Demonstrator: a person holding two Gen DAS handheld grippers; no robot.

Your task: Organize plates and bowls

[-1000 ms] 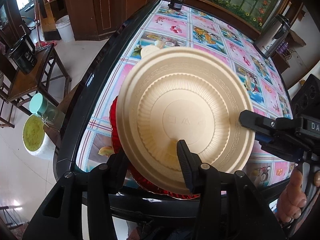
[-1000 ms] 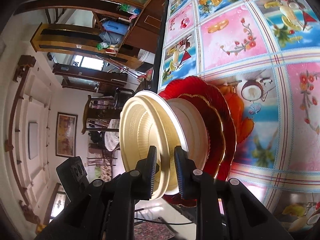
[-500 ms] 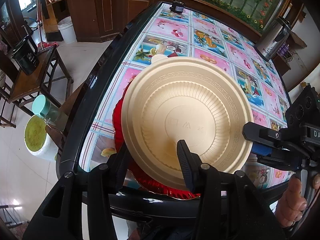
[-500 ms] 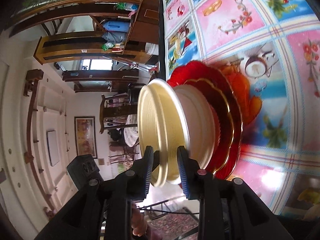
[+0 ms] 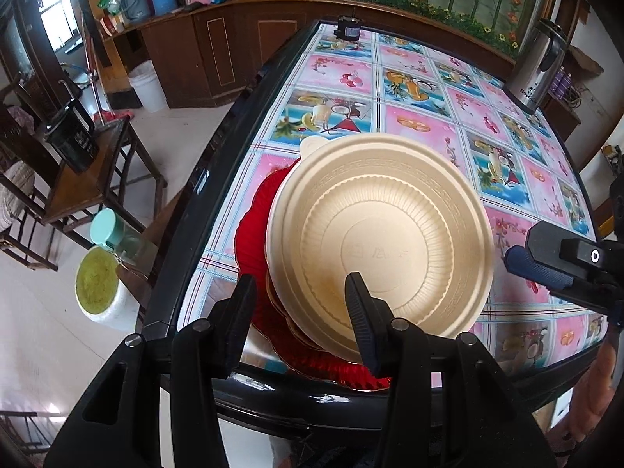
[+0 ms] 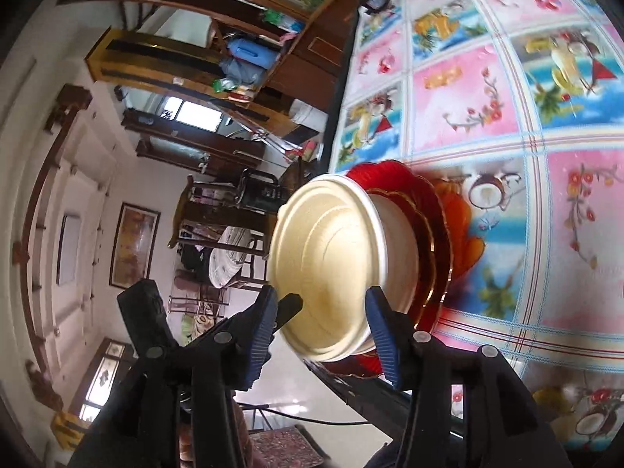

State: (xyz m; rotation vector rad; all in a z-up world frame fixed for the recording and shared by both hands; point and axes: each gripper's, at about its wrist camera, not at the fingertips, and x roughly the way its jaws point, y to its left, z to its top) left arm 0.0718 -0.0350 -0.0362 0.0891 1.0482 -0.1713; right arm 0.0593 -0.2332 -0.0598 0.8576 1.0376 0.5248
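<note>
The cream bowl (image 5: 380,245) sits on the red plates (image 5: 253,241) near the counter (image 5: 429,124) edge, stacked to save room. Both the left gripper (image 5: 300,304) and right gripper (image 6: 321,312) are spread wide, released, flanking its rim.

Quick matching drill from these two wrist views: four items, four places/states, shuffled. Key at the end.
1. cream dish
2. red plates
3. white bucket
4. left tool

A. on the floor
B. open
C. top of the stack
D. bottom of the stack

Pairs: 1-C, 2-D, 3-A, 4-B
</note>
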